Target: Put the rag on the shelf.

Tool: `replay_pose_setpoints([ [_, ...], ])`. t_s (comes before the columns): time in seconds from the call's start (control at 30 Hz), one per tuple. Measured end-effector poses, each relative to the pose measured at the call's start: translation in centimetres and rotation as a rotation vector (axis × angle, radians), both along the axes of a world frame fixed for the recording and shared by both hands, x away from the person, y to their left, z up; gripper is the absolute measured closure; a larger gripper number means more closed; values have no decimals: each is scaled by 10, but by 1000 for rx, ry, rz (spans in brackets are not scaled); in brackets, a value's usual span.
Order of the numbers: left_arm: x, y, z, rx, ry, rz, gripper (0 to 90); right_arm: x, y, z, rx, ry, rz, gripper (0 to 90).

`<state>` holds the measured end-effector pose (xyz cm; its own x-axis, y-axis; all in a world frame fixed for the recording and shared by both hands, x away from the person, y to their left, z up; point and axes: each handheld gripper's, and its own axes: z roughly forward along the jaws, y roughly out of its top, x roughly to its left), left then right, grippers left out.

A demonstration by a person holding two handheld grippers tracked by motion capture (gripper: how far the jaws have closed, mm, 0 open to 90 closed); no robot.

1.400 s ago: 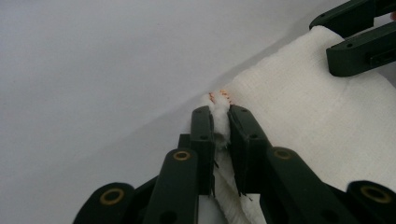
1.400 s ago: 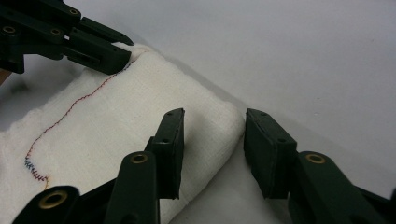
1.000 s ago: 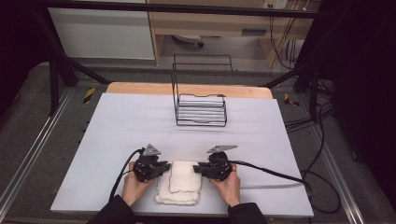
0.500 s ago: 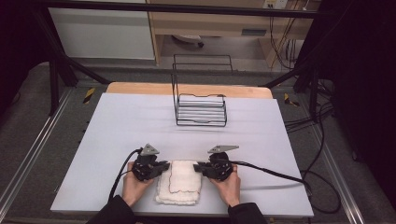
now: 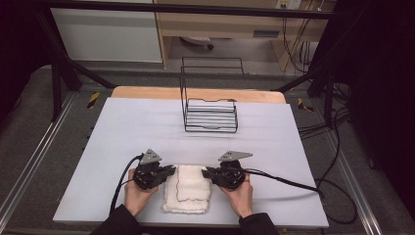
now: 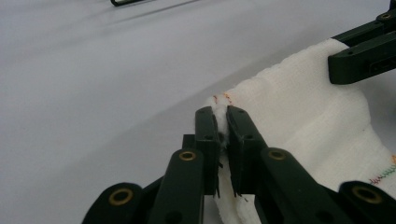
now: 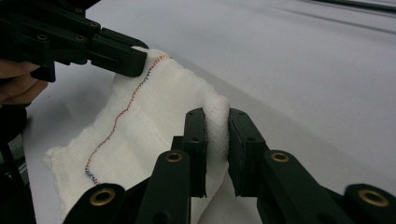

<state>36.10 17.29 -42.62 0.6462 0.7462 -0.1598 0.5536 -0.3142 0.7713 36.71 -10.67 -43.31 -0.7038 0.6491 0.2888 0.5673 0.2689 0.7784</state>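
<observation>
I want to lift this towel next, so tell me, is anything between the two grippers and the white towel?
Nothing visible. The left gripper is already shut on one far corner of the white towel, and the right gripper is shut on the opposite corner. The wire rack stands apart, farther back on the table.

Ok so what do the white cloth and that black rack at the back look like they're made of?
The white cloth looks like soft woven cotton, gauze or terry: a fuzzy, matte, open weave with a coloured stitched hem, bunching where each gripper pinches it. The black rack looks like thin metal wire with a dark coating, judging by its slim straight rods; the coating type is unclear.
</observation>
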Motion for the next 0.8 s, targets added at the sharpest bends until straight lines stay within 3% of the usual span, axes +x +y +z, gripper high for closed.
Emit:
replay_pose_setpoints([
  [0.2,-4,1,6,-17,-34,1,833,-2,-2,6,18,-16,-1,791],
  [0.47,-10,3,16,-35,-85,10,833,-8,-1,19,21,-87,11,794],
  [0.8,-15,6,26,-69,-137,26,833,-12,-2,26,48,-139,-1,794],
])
